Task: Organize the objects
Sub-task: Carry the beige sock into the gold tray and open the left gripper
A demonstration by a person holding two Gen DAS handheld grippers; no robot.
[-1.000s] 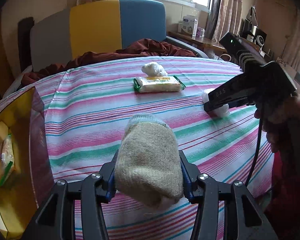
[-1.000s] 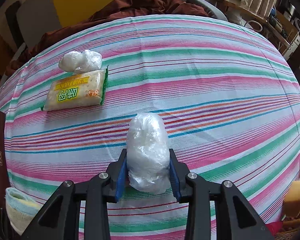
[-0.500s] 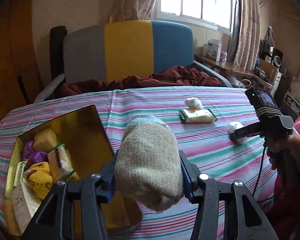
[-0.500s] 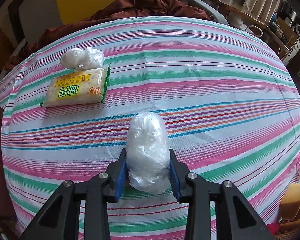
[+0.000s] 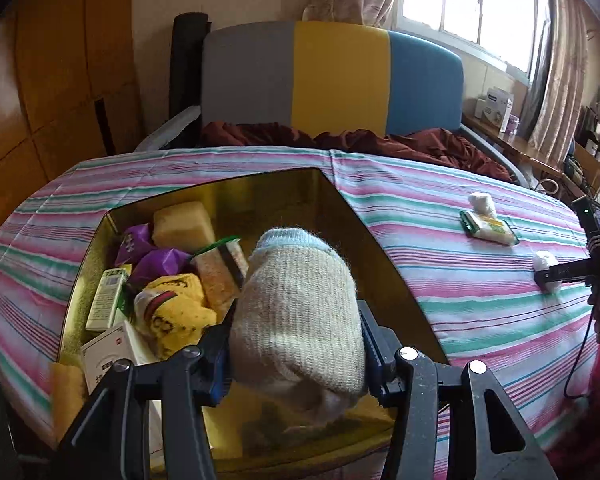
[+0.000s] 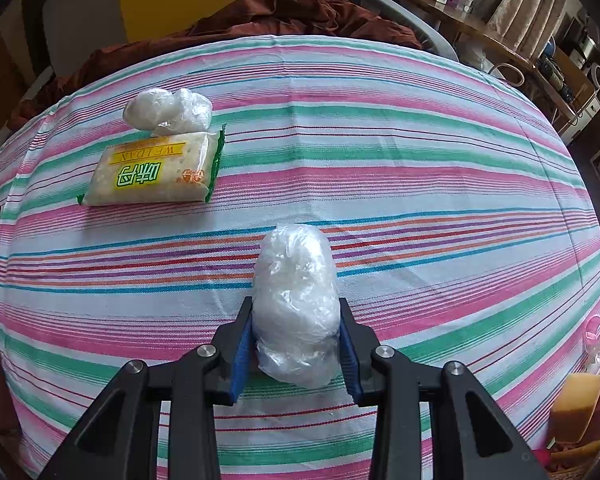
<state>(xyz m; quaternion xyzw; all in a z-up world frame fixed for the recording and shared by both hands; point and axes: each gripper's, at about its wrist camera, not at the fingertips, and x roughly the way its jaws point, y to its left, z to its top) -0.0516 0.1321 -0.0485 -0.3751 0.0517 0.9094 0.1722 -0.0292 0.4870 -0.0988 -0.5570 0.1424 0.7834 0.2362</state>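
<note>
Low centre of the left wrist view: left claw [image 5: 298, 344] clamped on 1 rolled sock [image 5: 300, 312], long axis running away from the camera, hanging over the gold tin [image 5: 384, 248], which lies directly below and to frame left. Right claw [image 6: 296, 320] grips 1 plastic-wrapped bundle [image 6: 296, 300] above the striped desk [image 6: 420, 168]. Left on desk, upper left: 1 cracker pack [image 6: 156, 174], 1 plastic wad [image 6: 168, 112].

A striped cloth [image 6: 380, 152] covers the table; on it are set a gold tin [image 5: 364, 232], a cracker packet [image 6: 156, 176] and a plastic bundle [image 6: 168, 111] touching it.
</note>
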